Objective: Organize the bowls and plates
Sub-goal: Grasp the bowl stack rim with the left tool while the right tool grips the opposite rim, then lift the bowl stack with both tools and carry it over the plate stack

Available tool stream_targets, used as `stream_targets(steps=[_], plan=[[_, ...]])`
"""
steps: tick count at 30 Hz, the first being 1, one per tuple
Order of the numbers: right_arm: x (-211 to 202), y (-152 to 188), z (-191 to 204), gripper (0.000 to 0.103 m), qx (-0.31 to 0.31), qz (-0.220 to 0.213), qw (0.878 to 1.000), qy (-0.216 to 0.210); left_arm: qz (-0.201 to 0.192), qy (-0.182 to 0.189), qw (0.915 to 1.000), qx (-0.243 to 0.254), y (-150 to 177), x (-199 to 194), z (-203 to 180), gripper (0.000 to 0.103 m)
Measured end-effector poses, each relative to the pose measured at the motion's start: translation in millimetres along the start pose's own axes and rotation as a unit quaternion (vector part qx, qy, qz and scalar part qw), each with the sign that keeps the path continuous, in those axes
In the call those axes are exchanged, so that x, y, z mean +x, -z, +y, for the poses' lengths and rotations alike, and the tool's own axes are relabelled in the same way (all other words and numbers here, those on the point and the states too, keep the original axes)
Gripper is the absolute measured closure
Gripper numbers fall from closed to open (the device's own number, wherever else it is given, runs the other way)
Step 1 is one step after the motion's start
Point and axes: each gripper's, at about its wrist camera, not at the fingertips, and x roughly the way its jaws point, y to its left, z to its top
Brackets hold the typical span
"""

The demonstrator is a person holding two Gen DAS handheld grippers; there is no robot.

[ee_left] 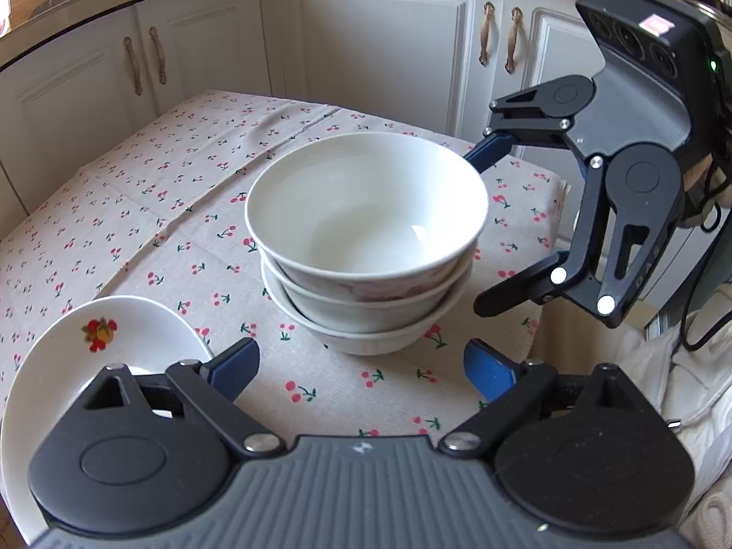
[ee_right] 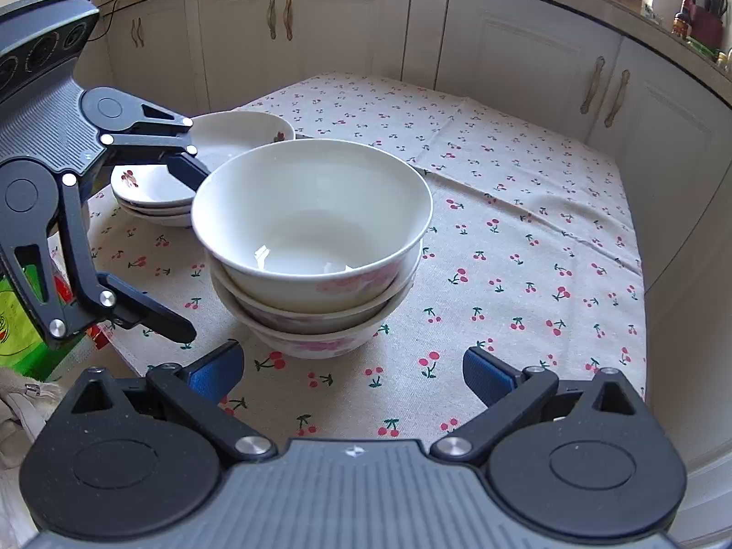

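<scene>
While both tools hang over the cloth, neither one touches anything. The left hand-held gripper (ee_left: pixel 361 366) is released, its two blue pads spread wide, and it points forward and down at the bowls (ee_left: pixel 366 247) from just in front of them. The right hand-held gripper (ee_right: pixel 352 366) is released too, with its fingers wide apart, and it faces the same bowls (ee_right: pixel 311 247) from the other side. In the left wrist view the right hand-held gripper (ee_left: pixel 485 224) stands just beside the right of the stack, tilted, one blue pad behind the rim of the top bowl and the other finger lower, near the bottom bowl; whether the pad touches the rim I cannot tell.

The bowls are three, nested one in another, all upright with the mouths up, and the top one sits a little tilted. They stand near the middle of the counter (ee_right: pixel 526 210), which is covered with a cherry-print cloth (ee_left: pixel 151 210). As they are round, there is no long axis to name; the stack rises straight.

The plates (ee_right: pixel 151 192) lie in a low pile to the left of the bowls, well apart from them, face up, with one more plate (ee_right: pixel 242 130) just behind. White cabinets (ee_left: pixel 375 45) stand behind the counter.
</scene>
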Motion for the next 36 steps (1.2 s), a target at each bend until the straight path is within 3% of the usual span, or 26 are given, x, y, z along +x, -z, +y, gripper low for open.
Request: stream_targets(steps=[7, 21, 28, 36], plan=[[11.6, -6.3, -6.4, 0.0, -0.016, 0.008, 1.0, -0.025, 0.019, 0.023, 0.9995, 0.01, -6.3, 16.6, 8.7, 0.007], [32.5, -19.8, -8.3, 0.0, -0.123, 0.039, 0.989, -0.071, 0.03, 0.065, 0.9951, 0.068, -18.3, 34.8, 22.2, 0.008], [40.2, -25.8, -5.8, 0.007, -0.17, 0.048, 0.98, -0.092, 0.036, 0.098, 0.99, 0.096, -23.5, 36.6, 22.3, 0.015], [40.3, -32.0, -4.6, 0.012, -0.204, 0.055, 0.972, -0.105, 0.034, 0.119, 0.9867, 0.106, -27.0, 39.1, 22.8, 0.016]])
